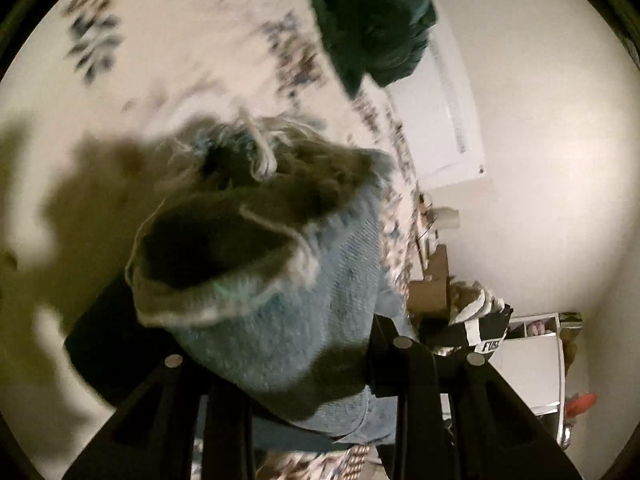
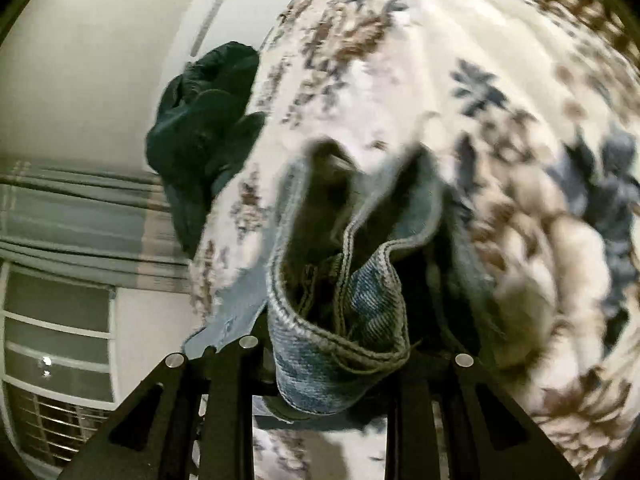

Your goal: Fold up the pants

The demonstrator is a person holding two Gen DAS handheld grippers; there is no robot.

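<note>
- Left wrist view, far left: big soft shadow over the floral bedspread, roughly 9 o'clock.
- Center: light blue jeans bunched up right in front of the lens, frayed hem opening gaping at about 10 o'clock of the bundle.
- Left gripper clamped on the denim, fabric pinched between the two black fingers, jaws nearly together around the cloth.
- At 12 to 1 o'clock: dark green garment lying on the bedspread edge, well apart from the jeans.
- At 4 o'clock: cluttered shelf stuff, too blurry to make out.
- Right wrist view, 9 o'clock: window blinds, same dark green garment at about 10 o'clock.
- Center: jeans with stitched seams showing, folds standing up over the bedspread.
- Right gripper closed down on the denim too, cloth filling the gap between fingers.
</note>
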